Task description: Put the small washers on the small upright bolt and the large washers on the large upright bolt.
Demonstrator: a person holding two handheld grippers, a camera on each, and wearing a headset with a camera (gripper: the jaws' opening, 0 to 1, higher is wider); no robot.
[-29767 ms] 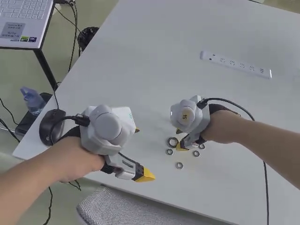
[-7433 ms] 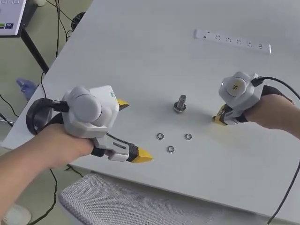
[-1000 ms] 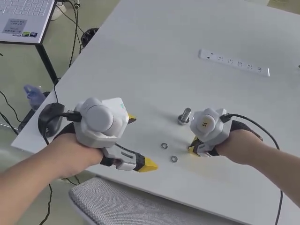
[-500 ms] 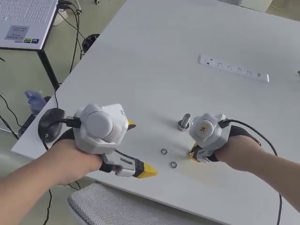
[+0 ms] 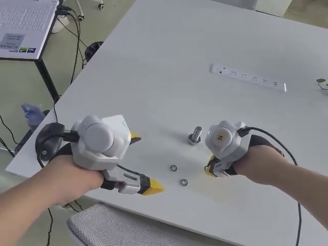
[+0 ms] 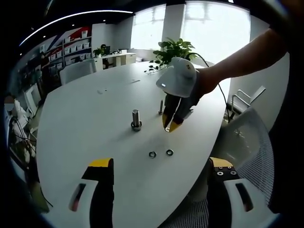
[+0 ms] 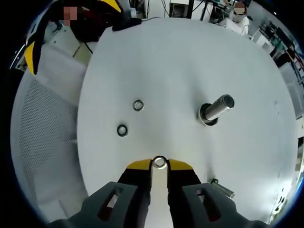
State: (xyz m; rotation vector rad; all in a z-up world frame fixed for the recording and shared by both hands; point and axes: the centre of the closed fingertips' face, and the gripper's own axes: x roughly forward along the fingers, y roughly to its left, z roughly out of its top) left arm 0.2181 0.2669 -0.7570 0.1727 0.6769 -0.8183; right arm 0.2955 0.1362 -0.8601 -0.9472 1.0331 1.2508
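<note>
The large upright bolt stands mid-table with a washer ring at its base. A thinner small bolt stands behind my right gripper. Two small washers lie flat in front of the large bolt. My right gripper is shut on a small washer, held just above the table to the right of the loose washers. The left gripper hovers open near the front edge, left of the washers, holding nothing.
A white power strip lies at the far side of the white table. A laptop sits on a stand to the left, with cables and a bottle on the floor. A grey chair is tucked at the table's front edge.
Since several seconds ago, one of three loose washers has left the table and sits in the right gripper, which moved from right of the large bolt to its front. Over the last second only the view shifted.
</note>
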